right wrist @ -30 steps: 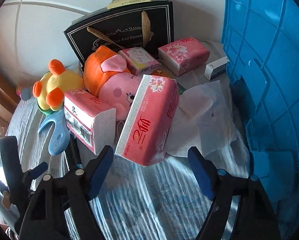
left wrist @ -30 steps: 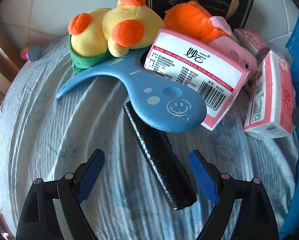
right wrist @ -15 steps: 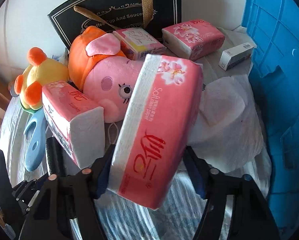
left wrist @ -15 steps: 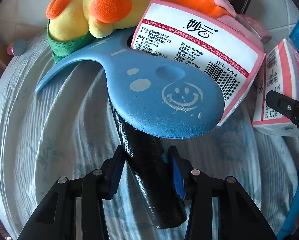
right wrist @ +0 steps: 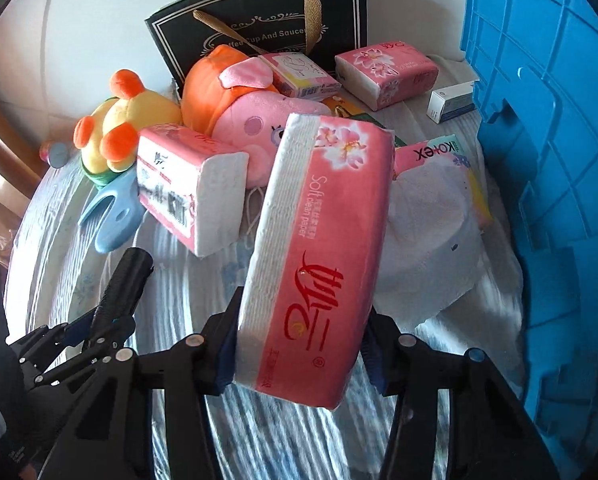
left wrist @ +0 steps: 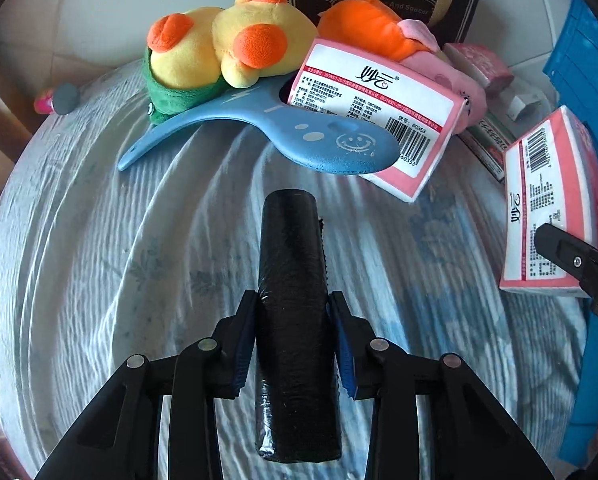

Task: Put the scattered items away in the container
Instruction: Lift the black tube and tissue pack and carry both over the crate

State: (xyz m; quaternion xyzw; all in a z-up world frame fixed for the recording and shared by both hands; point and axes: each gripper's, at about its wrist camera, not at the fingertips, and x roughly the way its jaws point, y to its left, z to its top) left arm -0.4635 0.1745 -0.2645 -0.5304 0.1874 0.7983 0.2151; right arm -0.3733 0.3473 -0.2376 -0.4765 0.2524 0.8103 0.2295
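While the left gripper (left wrist: 295, 344) is clamped on a black cylindrical roll of glossy plastic film (left wrist: 295, 300), its 2 blue-padded fingers (left wrist: 245, 344) having just been closing onto the roll's sides, the roll is seen lifted clear of the blue-and-white ribbed bedcover (left wrist: 99, 260). The right gripper (right wrist: 299, 356) is likewise closed, after narrowing, on a pink rectangular pack of soft tissue paper (right wrist: 323, 248), which is gripped across its lower end and tilted upward. The blue ribbed plastic container (right wrist: 547, 160) is found at the right edge, beside a crumpled white tissue sheet (right wrist: 427, 248). Behind the held pack, a second pink tissue pack (right wrist: 187, 184), a pink-and-orange plush pig (right wrist: 243, 116), a yellow plush toy with orange ears (right wrist: 119, 132) and a light-blue plastic paddle with a smiley face (left wrist: 323, 140) are left lying together. A black gift bag with gold lettering (right wrist: 267, 28) is stood against the white wall.
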